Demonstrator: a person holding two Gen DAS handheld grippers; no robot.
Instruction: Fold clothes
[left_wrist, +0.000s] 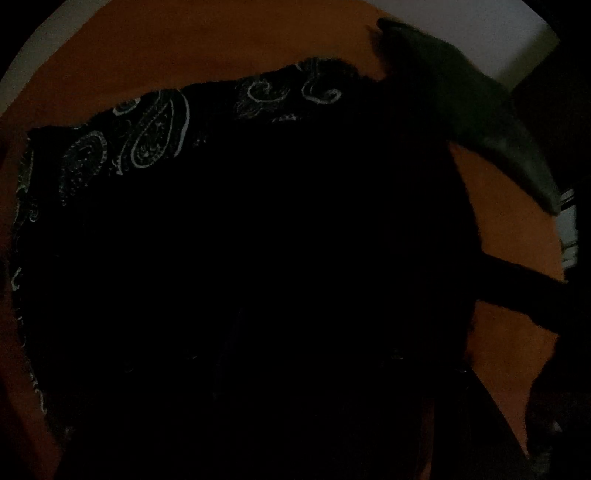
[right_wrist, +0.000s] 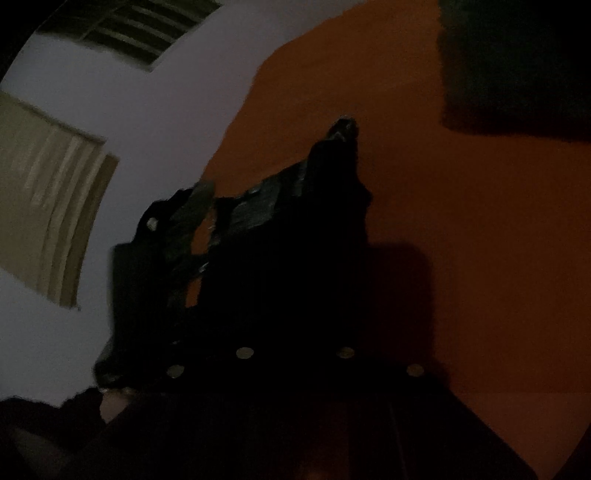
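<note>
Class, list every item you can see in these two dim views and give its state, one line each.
Paisley cloth: spread flat on the orange surface, far edge visible.
Dark garment: lifted off the surface, blurred.
Left gripper: hidden in darkness, jaws unreadable.
Right gripper: dark fabric bunched at the jaws; too dim to confirm a grip.

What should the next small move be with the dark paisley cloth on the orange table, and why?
Probably lower the raised flap onto the paisley cloth. It hangs lifted above the orange table, so the fold looks unfinished; the grippers are too dark to judge.
</note>
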